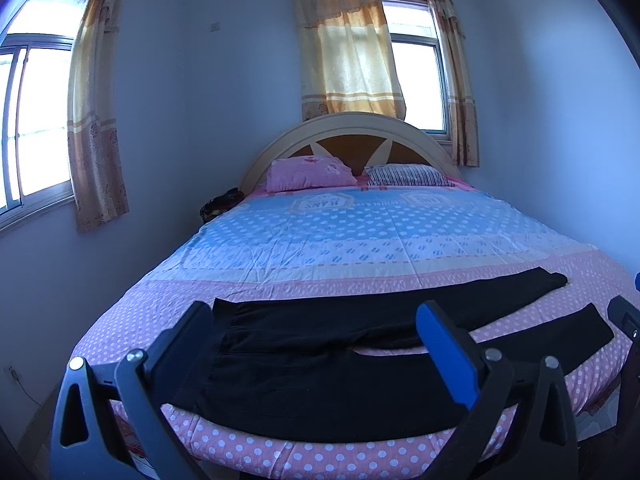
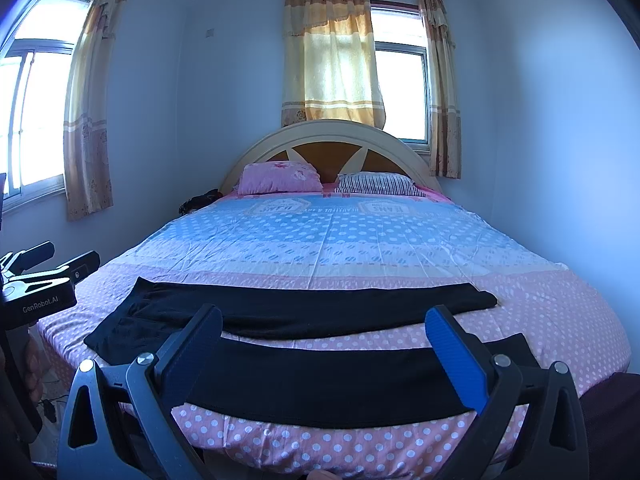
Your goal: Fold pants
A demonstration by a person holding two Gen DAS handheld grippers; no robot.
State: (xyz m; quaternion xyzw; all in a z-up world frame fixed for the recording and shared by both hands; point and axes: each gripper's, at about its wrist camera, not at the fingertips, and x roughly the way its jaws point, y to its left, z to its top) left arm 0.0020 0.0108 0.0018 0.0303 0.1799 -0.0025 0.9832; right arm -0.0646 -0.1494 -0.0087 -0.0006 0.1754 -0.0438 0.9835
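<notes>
Lying spread flat across the foot of the bed with the pink polka-dot cotton sheet [image 1: 280,280], the black fabric pants [image 1: 320,380] have their waist to the left and both legs running right. The left gripper [image 1: 316,344] hovers above the waist, jaws spread wide, holding nothing. The right gripper [image 2: 324,344] hangs over the near leg, equally wide apart and empty.

Readable text, itemised:

1. "GenRobot.AI", printed in pale letters on the dark body of the left hand-held gripper [image 2: 48,276], seen at the left edge of the right wrist view.

2. "JEANS", printed upside down inside badge motifs on the blue band of the bed sheet [image 2: 276,207], below the pillows; the smaller lines beneath cannot be read.
</notes>
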